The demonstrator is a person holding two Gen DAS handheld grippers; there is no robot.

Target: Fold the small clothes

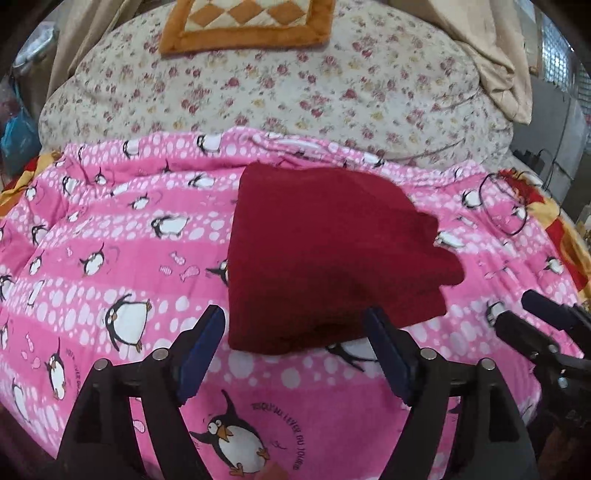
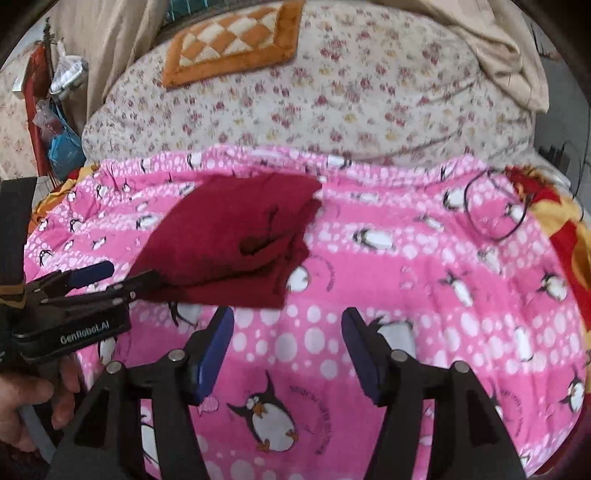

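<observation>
A dark red folded garment (image 1: 325, 251) lies flat on a pink penguin blanket (image 1: 110, 240). My left gripper (image 1: 295, 317) is open, its blue-padded fingers standing wide on either side of the garment's near edge without pressing on it. In the right wrist view the garment (image 2: 236, 232) sits up and to the left. My right gripper (image 2: 288, 315) is open over bare blanket (image 2: 406, 277) just in front of the garment, nothing between its pads. The left gripper (image 2: 129, 275) shows at the garment's near left corner. The right gripper (image 1: 517, 314) shows at the right edge of the left wrist view.
Behind the blanket rises a floral duvet (image 1: 295, 85) with an orange checked cushion (image 1: 247, 26) on it. A thin black loop (image 1: 502, 206) lies on the blanket at the right. Beige cloth (image 1: 491, 55) hangs at the back right. A person's hand (image 2: 33, 398) holds the left gripper.
</observation>
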